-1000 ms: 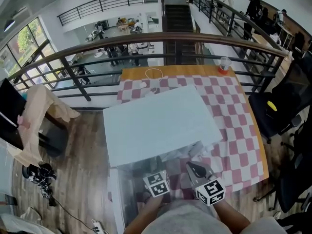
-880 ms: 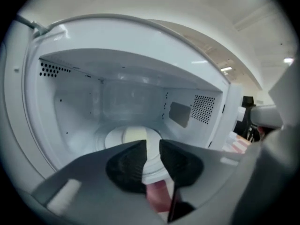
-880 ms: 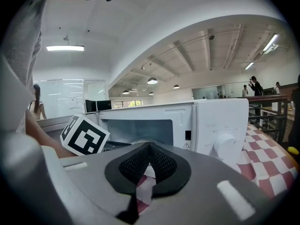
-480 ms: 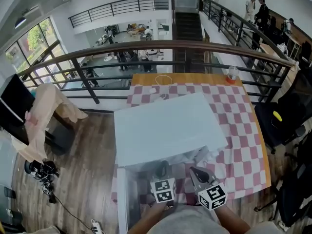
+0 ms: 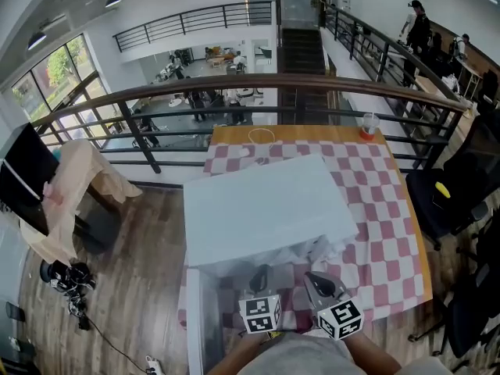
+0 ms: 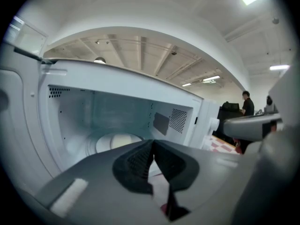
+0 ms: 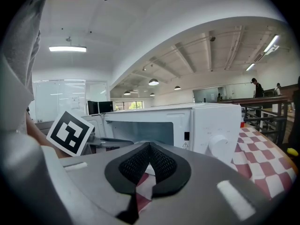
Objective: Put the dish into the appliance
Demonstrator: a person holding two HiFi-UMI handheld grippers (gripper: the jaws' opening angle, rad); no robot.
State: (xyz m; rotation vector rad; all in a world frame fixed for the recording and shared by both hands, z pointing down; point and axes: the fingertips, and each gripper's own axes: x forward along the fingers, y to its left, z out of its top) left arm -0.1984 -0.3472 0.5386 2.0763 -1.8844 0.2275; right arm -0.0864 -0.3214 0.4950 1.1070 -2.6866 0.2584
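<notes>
So: left gripper (image 6: 152, 146) jaws pinched together, empty | right gripper (image 7: 150, 146) same | microwave (image 5: 266, 201) door (image 5: 193, 319) open, pale plate (image 6: 117, 142) inside | cup (image 5: 369, 125) near railing (image 5: 258, 84)

The place is an upper gallery in a large open-plan office or lab building, not a home. A dark metal railing (image 5: 258, 80) runs along the edge of a wooden floor (image 5: 148, 272) and overlooks a lower floor (image 5: 205, 92) where people stand among desks. A staircase (image 5: 295, 37) descends beyond the railing, and more people (image 5: 416, 23) stand on a walkway at the right. Black office chairs (image 5: 449, 186) sit near the tabletop (image 5: 383, 201), which has a red-and-white checked cloth and carries a white microwave (image 5: 266, 201). Tall windows (image 5: 47, 76) line the left side. The right gripper view shows ceiling panel lights (image 7: 68, 48) and dark monitors (image 7: 98, 107).
</notes>
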